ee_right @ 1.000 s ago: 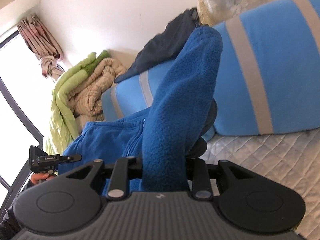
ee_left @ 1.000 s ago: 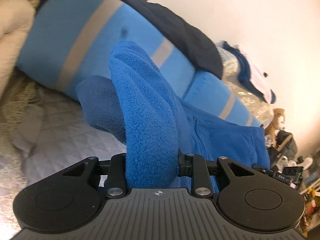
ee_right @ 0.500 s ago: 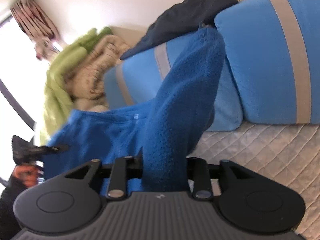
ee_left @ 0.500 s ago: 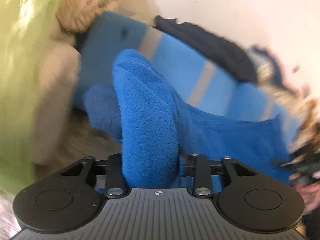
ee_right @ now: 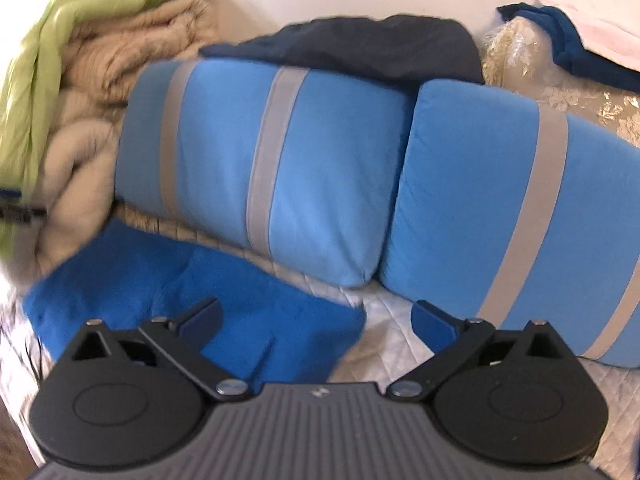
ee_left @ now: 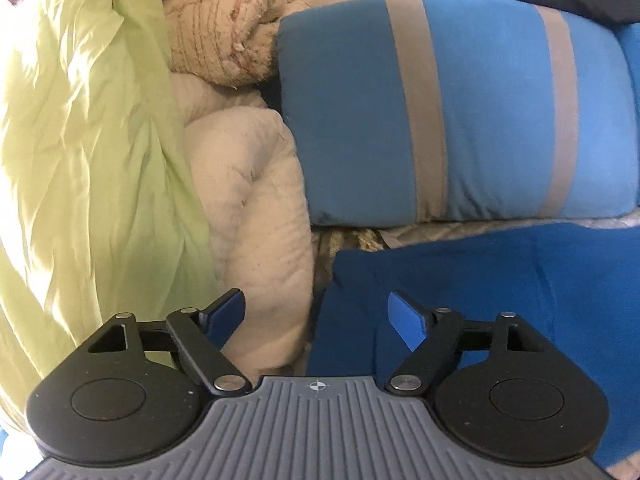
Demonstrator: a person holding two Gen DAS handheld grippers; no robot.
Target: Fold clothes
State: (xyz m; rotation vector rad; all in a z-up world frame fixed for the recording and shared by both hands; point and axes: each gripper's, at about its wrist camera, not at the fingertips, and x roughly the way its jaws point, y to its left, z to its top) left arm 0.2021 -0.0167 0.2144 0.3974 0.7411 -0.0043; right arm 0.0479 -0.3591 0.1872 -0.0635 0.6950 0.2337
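The blue fleece [ee_left: 460, 280] is laid flat on the quilted bed [ee_right: 384, 344]; left gripper [ee_left: 320, 314] and right gripper [ee_right: 316, 320] are spread, empty.

The fleece [ee_right: 160, 280] lies flat on the bed [ee_right: 384, 344], in front of two pillows [ee_right: 280, 168] set side by side against the wall. A dark garment [ee_right: 360, 48] lies on top of the pillows. Left of the pillows and the fleece stands a heap of quilts [ee_left: 100, 140]. Right of the pillows, behind them, sits another cushion [ee_right: 540, 80] with cloth on it.
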